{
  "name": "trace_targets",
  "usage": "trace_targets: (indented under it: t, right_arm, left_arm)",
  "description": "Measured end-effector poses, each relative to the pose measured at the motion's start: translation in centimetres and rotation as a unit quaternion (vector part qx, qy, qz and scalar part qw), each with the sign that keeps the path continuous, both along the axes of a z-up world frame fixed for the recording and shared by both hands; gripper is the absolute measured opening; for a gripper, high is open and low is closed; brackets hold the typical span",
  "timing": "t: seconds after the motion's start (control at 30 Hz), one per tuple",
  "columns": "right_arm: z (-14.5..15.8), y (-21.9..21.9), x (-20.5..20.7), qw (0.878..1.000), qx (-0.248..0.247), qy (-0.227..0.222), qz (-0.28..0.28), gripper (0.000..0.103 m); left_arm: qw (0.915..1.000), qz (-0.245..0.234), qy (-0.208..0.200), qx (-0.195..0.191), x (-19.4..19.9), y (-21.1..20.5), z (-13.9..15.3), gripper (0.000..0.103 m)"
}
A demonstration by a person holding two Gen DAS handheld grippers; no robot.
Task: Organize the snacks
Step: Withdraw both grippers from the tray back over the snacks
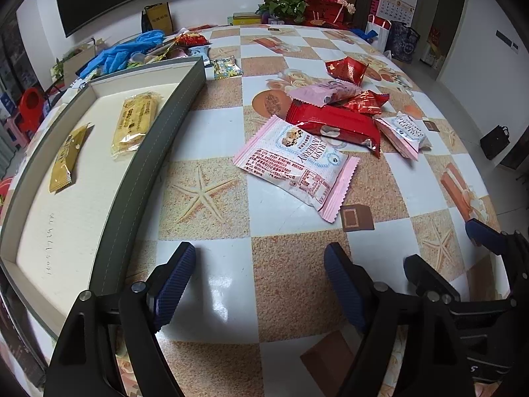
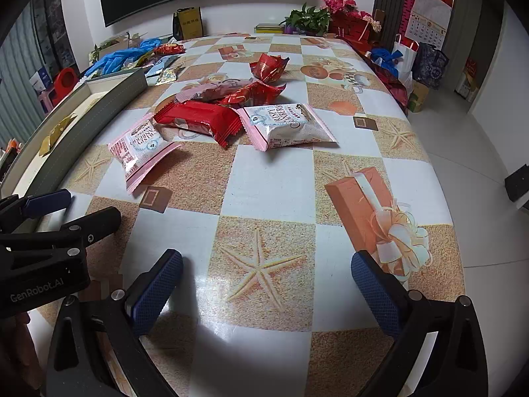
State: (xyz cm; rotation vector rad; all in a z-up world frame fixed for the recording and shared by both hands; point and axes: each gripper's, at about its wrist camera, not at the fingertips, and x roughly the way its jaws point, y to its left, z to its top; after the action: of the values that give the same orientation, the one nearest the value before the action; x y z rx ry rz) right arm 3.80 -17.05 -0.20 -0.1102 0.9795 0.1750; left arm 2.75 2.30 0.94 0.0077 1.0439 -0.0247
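— Holding anything?
— No. My left gripper and right gripper gape empty above the table.
— Snacks?
— Two lie in the tray; the pile waits just beside it, likely for sorting.

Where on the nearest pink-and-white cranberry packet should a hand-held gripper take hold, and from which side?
Probably the crimped pink end seam of the cranberry packet, approached from the near side. The seam is thin and sticks out toward the left hand-held gripper, clear of the red packet overlapping its far end.
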Motion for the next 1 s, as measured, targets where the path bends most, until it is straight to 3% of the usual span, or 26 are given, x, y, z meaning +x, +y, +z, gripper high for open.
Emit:
trace_targets:
  t: [0.73, 1.0]
  right_arm:
    - [0.1, -1.7, -1.0, 1.0, -0.002, 0.008, -0.001, 0.102]
    - [0.2, -2.8, -1.7, 1.0, -0.002, 0.006, -0.013, 0.102]
  left_arm:
    - [0.9999, -0.009, 0.009, 0.001, 0.4, -1.5, 0.0, 0.086]
    - [0.9997, -0.002, 0.005, -0.022, 0.5, -1.0, 0.1, 0.086]
